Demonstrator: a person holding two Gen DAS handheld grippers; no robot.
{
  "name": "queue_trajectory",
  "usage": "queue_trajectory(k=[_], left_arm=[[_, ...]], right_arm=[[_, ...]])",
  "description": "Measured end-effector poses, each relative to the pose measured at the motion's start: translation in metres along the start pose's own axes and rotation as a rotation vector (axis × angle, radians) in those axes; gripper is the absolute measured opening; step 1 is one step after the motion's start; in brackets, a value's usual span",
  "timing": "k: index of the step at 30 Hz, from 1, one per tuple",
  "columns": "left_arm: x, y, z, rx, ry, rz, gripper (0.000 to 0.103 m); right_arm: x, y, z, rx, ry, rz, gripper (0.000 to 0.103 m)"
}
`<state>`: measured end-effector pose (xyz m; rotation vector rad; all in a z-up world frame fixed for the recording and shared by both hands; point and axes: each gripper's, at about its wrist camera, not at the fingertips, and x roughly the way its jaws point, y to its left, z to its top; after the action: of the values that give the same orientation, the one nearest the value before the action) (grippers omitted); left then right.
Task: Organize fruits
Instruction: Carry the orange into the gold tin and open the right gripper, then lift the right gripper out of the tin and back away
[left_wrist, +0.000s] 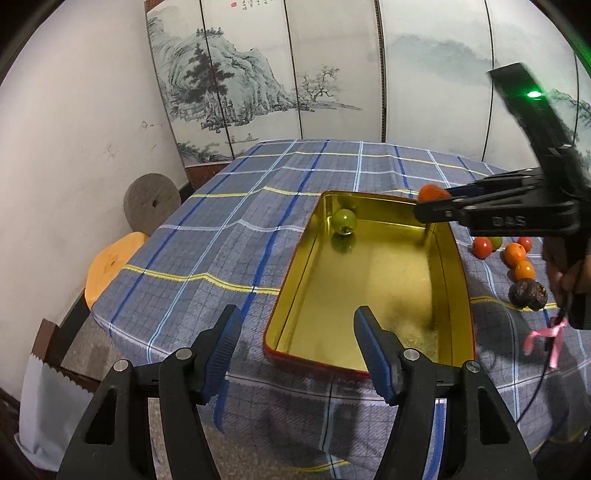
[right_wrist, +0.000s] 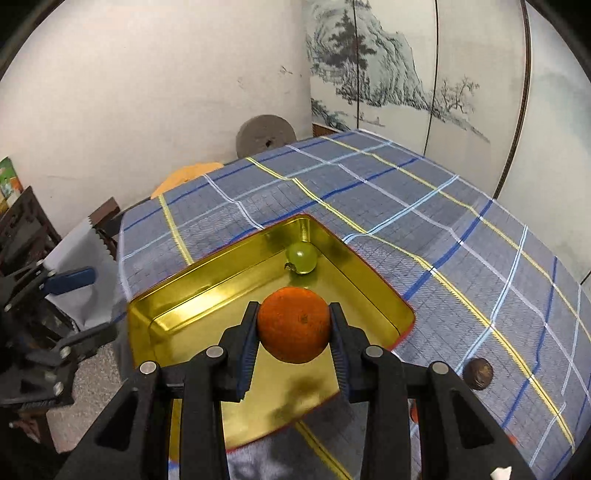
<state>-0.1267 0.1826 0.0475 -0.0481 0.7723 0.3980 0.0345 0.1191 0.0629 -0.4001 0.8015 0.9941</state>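
A gold tin tray (left_wrist: 454, 273) (right_wrist: 147, 314) lies on the checked tablecloth. A green fruit (left_wrist: 344, 220) (right_wrist: 302, 257) sits in its far corner. My right gripper (right_wrist: 293, 325) is shut on an orange fruit (right_wrist: 293, 325) (left_wrist: 430, 192) and holds it above the tray's right side. My left gripper (left_wrist: 297, 328) is open and empty, hovering at the tray's near left corner. Several loose fruits lie on the cloth right of the tray: a red one (left_wrist: 482, 247), oranges (left_wrist: 515, 254) and dark brown ones (left_wrist: 527, 294).
A dark brown fruit (right_wrist: 477, 373) lies on the cloth right of the tray. A painted folding screen (left_wrist: 295, 74) stands behind the table. A wooden stool (left_wrist: 110, 266) and a grey stone disc (left_wrist: 151, 205) are at the left, off the table.
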Motion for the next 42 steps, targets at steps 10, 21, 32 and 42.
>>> queue_trajectory(k=[10, 21, 32, 42], left_arm=[[0.004, 0.012, -0.007, -0.016, 0.017, 0.013, 0.065], [0.009, 0.023, -0.011, -0.041, 0.034, 0.018, 0.067], [0.013, 0.027, -0.014, -0.05, 0.043, 0.024, 0.068], [0.011, 0.026, -0.016, -0.051, 0.049, 0.028, 0.068]], right_arm=[[0.053, -0.014, 0.014, 0.099, 0.094, -0.044, 0.033], [0.077, -0.01, 0.02, 0.134, 0.12, -0.051, 0.034], [0.093, -0.008, 0.019, 0.166, 0.139, -0.058, 0.035], [0.09, -0.004, 0.026, 0.193, 0.097, -0.057, 0.048]])
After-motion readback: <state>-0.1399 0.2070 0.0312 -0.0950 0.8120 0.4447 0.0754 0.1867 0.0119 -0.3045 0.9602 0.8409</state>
